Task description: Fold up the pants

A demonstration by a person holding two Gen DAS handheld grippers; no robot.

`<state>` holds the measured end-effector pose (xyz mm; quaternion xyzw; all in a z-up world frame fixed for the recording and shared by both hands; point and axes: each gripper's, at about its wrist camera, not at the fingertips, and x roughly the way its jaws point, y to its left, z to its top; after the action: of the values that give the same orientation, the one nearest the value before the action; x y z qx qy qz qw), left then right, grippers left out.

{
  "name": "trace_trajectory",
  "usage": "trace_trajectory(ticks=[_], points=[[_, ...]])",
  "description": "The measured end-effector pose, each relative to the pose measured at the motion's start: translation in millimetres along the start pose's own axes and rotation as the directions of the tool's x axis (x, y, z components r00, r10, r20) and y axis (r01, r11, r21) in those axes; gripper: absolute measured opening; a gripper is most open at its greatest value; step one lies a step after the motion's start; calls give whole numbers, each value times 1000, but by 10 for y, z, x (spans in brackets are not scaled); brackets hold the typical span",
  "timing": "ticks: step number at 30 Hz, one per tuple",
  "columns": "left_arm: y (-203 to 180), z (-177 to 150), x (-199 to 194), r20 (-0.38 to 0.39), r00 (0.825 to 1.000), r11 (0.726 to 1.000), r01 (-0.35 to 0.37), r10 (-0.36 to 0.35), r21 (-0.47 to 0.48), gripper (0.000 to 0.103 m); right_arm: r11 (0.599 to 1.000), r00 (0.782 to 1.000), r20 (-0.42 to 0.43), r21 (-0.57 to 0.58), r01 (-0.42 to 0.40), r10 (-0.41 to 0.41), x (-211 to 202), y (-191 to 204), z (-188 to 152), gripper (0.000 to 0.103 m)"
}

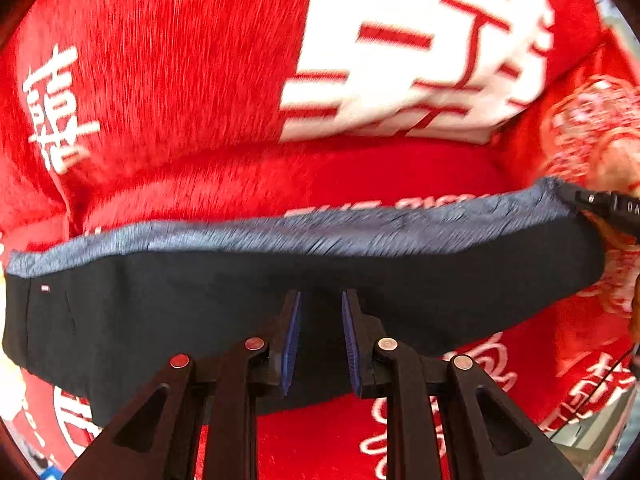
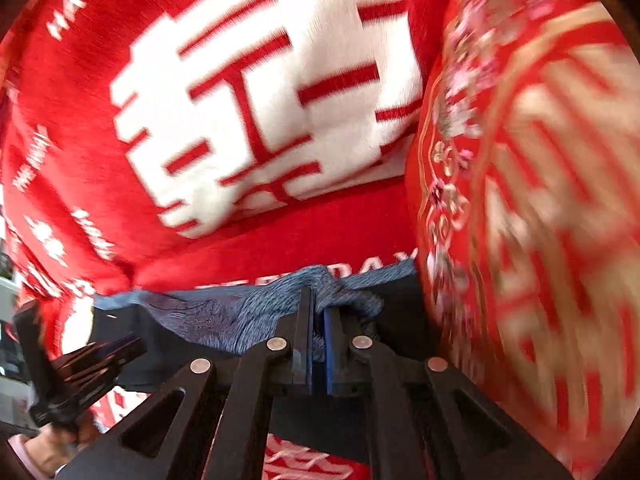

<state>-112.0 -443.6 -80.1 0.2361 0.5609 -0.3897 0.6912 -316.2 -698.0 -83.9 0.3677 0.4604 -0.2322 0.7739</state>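
1. Left gripper (image 1: 320, 300) is pinching the dark body of the pants (image 1: 200, 320); its blue pads (image 1: 291, 340) stand slightly apart only because a thick fold of black cloth fills the gap between them.
2. Right gripper (image 2: 316, 312) is pressed nearly together on the grey heathered waistband (image 2: 240, 316), which bunches up around its fingertips.
3. Between the two grips the pants hang as a stretched span, lifted off the red blanket (image 1: 160, 80) with its large white characters; the grey band (image 1: 320, 232) runs along the upper edge in the left wrist view.
4. In that same view the right gripper's tip (image 1: 608, 204) shows at the far right end of the band, so the two holds sit well apart along the garment.
5. An embroidered red and gold cushion (image 2: 540, 200) lies close beside the right grip.
6. Risk: both views are smeared, which suggests a quick swing. The right hold takes only a bunched edge of waistband, so a hard tug could pull it free.
7. Risk: the trailing cloth might snag or drag on the cushion and land skewed.
8. Risk: uneven tension between the grips would twist the fold line.
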Motion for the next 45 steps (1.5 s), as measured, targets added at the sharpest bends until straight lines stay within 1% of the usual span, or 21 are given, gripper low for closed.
trace_trajectory(ticks=[2,4,5,6,8,11,13,14,15,17,20,21,23,25,27,29,31,33,37,43,45], points=[[19,-3,216,-22,999,999,-50,50,0,22,994,994,-50,-43,97,-99,268,-24,57,10],[49,-3,414,-58,994,996,-92,92,-2,22,987,985,-78,-62,148,-153,379,-41,91,36],[72,-4,486,-78,992,995,-101,100,-10,23,987,986,-76,-64,145,-150,365,-36,96,49],[92,-4,519,-89,991,995,-101,99,-21,23,991,990,-64,-63,120,-124,309,-13,95,58],[111,9,490,-80,992,995,-98,96,-30,22,990,992,-23,-74,121,-123,130,66,87,67],[131,58,387,-42,992,993,-119,118,-13,23,991,992,58,-64,119,-116,-189,131,10,68],[133,151,416,-41,990,991,-132,132,-7,23,996,995,58,-45,83,-80,-234,108,-78,67],[131,210,447,-44,990,991,-137,136,-8,23,995,995,41,-40,93,-91,-178,92,-121,65],[119,283,490,-42,989,990,-141,140,-8,23,993,994,26,-44,110,-109,-97,75,-134,58],[59,392,571,-27,989,989,-147,147,7,23,991,992,-9,-35,129,-130,123,55,-101,51],[-66,495,783,-26,983,982,-180,182,53,23,986,986,-32,-33,161,-162,491,-3,7,51],[-98,496,849,-31,981,980,-190,192,65,23,985,984,-41,-34,172,-173,585,-18,31,48],[-145,447,934,-26,975,972,-220,223,87,23,981,980,-64,-50,187,-190,753,-39,42,48],[-173,377,916,2,971,966,-237,238,102,23,965,963,-102,-114,237,-248,899,-13,-39,48],[-198,303,899,9,969,962,-245,246,122,23,950,949,-137,-172,260,-285,998,10,-181,47],[-228,224,887,21,965,952,-262,262,156,23,944,950,-114,-195,266,-291,968,24,-304,47],[-277,177,872,23,959,936,-281,283,213,23,944,949,-124,-196,264,-291,927,29,-372,47],[-278,170,816,7,964,942,-260,265,212,23,953,951,-138,-166,253,-276,868,15,-386,48],[-71,69,575,-25,978,973,-201,205,115,23,984,975,-135,-48,171,-176,569,-33,-473,50],[477,-116,339,-69,979,982,-191,191,8,23,995,985,-151,45,90,-83,347,69,-801,50],[709,-203,280,-95,980,984,-178,175,-29,23,995,985,-170,96,35,-18,360,154,-945,50]])
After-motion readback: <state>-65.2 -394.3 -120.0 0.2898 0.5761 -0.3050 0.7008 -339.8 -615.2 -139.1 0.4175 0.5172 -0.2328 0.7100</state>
